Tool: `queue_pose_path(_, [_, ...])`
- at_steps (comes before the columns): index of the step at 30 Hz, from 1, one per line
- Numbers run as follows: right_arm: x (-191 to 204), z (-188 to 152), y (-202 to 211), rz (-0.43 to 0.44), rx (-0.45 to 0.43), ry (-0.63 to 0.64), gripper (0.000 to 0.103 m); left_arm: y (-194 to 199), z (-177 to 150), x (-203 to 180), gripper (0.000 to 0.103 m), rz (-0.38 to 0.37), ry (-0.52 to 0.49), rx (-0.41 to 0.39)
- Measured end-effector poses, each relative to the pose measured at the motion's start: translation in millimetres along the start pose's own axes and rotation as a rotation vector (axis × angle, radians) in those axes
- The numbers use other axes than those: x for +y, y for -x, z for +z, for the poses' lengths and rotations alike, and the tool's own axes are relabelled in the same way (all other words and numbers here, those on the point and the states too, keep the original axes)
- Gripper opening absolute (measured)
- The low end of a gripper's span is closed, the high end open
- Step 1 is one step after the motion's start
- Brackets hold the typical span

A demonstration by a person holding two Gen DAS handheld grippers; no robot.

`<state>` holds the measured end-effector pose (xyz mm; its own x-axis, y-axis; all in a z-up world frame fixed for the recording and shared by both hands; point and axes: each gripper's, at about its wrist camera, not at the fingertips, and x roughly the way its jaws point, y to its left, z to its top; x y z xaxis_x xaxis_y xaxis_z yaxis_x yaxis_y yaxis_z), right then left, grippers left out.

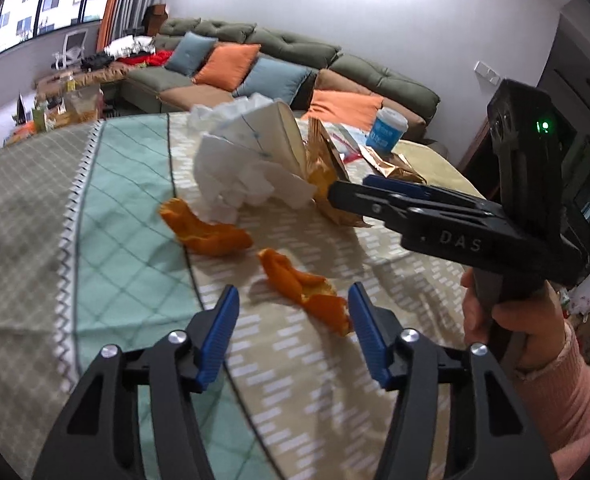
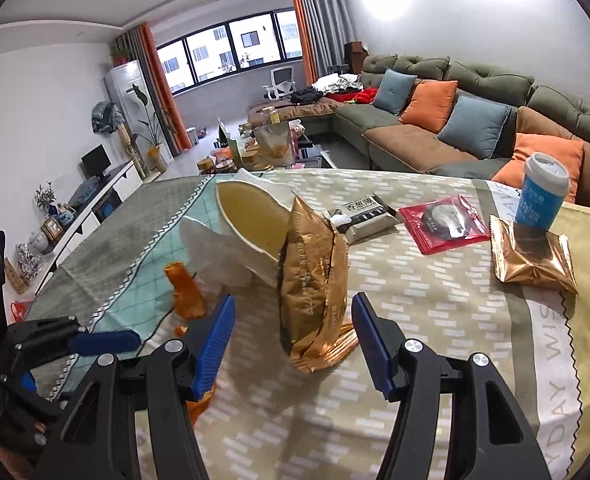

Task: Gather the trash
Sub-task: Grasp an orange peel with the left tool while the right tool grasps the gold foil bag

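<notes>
My left gripper (image 1: pixel 293 300) is open, low over the tablecloth, with an orange peel (image 1: pixel 303 286) lying between its fingertips. A second orange peel (image 1: pixel 205 226) lies farther left, beside crumpled white tissue (image 1: pixel 235 176) and a tipped paper bowl (image 1: pixel 283 136). My right gripper (image 2: pixel 293 312) is open, and an empty gold wrapper (image 2: pixel 313 276) stands crumpled between its fingers. The right gripper shows in the left wrist view (image 1: pixel 347 192), reaching toward the wrapper (image 1: pixel 327 172). The bowl (image 2: pixel 251 216), the tissue (image 2: pixel 215 248) and a peel (image 2: pixel 185 288) lie behind the wrapper.
A blue paper cup (image 2: pixel 541 192) stands on a sealed gold packet (image 2: pixel 533 258) at the right. A red packet (image 2: pixel 443 222) and a black-and-white packet (image 2: pixel 365 214) lie beyond. The sofa (image 2: pixel 475 96) lies behind the table. The table's far edge (image 2: pixel 335 170) is close behind the bowl.
</notes>
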<state>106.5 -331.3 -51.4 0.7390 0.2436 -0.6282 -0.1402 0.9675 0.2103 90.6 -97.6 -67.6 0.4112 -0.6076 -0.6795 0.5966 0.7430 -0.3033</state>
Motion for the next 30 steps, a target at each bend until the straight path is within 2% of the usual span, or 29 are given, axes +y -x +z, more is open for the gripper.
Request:
queue_pose_path(3, [-3.1, 0.7, -6.4, -0.002, 0.013, -0.008, 0.059, -10.8, 3.7, -0.6, 0.051, -0.002, 0.014, 0.029])
queue_pose_path(7, [-10.2, 0.7, -9.1, -0.001, 0.027, -0.029, 0.046, -23.3, 8.9, -3.2, 0.048, -0.014, 0.024, 0.054])
queue_pose_path(8, [-12.9, 0.0, -8.8, 0.003, 0.027, -0.038, 0.044, -25.2, 9.8, -3.8, 0.042, -0.011, 0.023, 0.059])
queue_pose_path(10, [-17.8, -2.7, -5.2, 0.01, 0.023, -0.056, 0.039, -30.1, 12.1, -5.6, 0.039, -0.014, 0.022, 0.071])
queue_pose_path(12, [-21.6, -4.5, -1.4, 0.012, 0.015, -0.067, 0.032, -32.2, 11.2, -4.5, 0.027, -0.012, 0.022, 0.079])
queue_pose_path(16, [-29.8, -8.5, 5.7, 0.02, 0.003, -0.091, 0.029, -35.2, 11.9, -6.8, 0.019, -0.014, 0.021, 0.079])
queue_pose_path(18, [-32.9, -9.9, 10.5, 0.034, -0.006, -0.11, 0.027, -36.0, 11.5, -8.8, 0.011, -0.014, 0.016, 0.079])
queue_pose_path(25, [-33.4, -14.2, 31.7, 0.07, -0.042, -0.129, 0.026, -33.5, 8.6, -16.3, 0.01, -0.01, -0.012, 0.074])
queue_pose_path(30, [-33.2, -17.5, 39.8, 0.102, -0.048, -0.142, 0.026, -37.9, 8.1, -15.2, 0.017, 0.001, -0.011, 0.094])
